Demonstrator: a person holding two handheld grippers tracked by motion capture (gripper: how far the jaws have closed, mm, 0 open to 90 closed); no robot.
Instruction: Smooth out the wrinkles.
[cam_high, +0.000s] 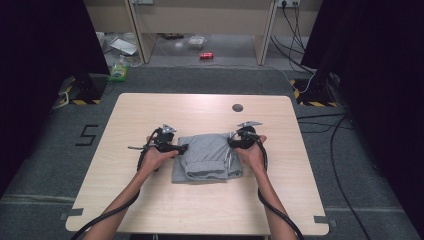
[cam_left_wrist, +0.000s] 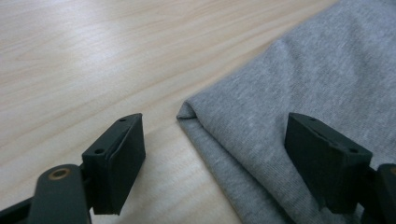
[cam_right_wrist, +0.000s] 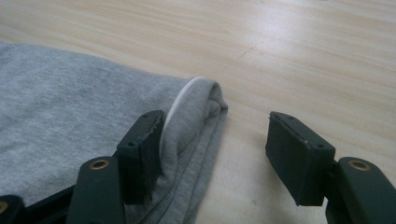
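Folded grey knit garment (cam_high: 207, 157) lies mostly folded on the pale wooden table (cam_high: 150, 115).
Both the left gripper (cam_left_wrist: 212, 154) and the right gripper (cam_right_wrist: 212, 154) are held released astride its side edges; nothing is grasped yet.

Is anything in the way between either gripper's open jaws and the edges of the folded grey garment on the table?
Nothing visible. The left gripper has its jaws open astride a folded corner of the grey knit garment, one over bare light wooden table, one over cloth. The right gripper likewise straddles the edge with the white drawstring.
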